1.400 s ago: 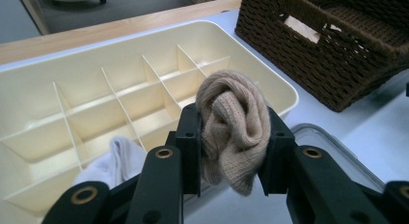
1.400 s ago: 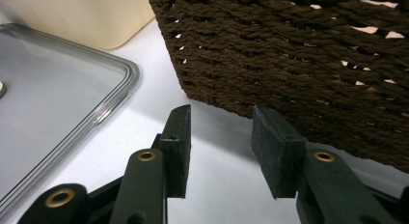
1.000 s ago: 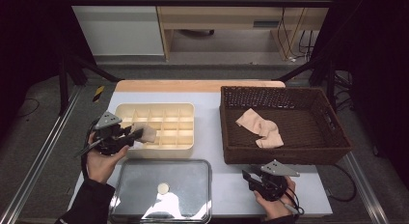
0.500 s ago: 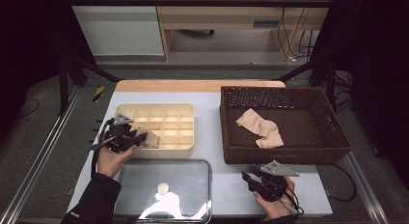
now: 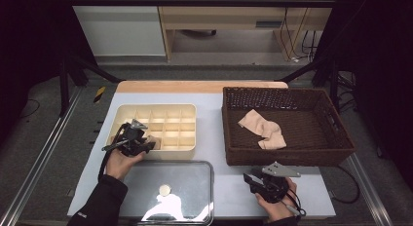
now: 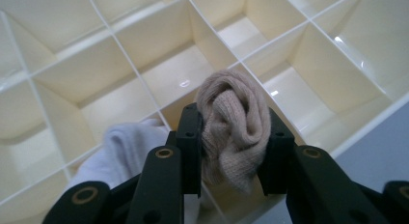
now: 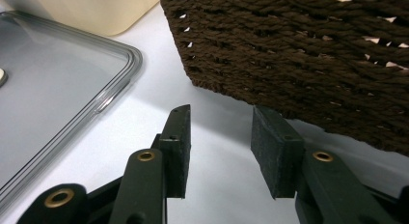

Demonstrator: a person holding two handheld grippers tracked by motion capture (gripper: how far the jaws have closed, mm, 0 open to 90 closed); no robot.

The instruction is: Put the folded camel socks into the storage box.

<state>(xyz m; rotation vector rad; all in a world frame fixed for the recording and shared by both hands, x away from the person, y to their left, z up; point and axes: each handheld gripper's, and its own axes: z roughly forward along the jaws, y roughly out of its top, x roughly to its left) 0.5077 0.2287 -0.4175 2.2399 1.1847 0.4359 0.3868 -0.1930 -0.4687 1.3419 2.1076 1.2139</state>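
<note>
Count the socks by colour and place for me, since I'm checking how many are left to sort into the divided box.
Beige rolled sock clamped in the left gripper over the cream divided box: 1
White sock lying in a box compartment: 1
Beige socks in the brown wicker basket: 2, as far as the high view lets me separate them
Total: 4

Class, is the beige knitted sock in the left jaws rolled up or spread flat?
Rolled up: the beige knitted sock forms a tight bundle between the jaws.

Knitted sock point(image 6: 235, 130), glossy plastic organiser point(image 6: 183, 74)
</note>
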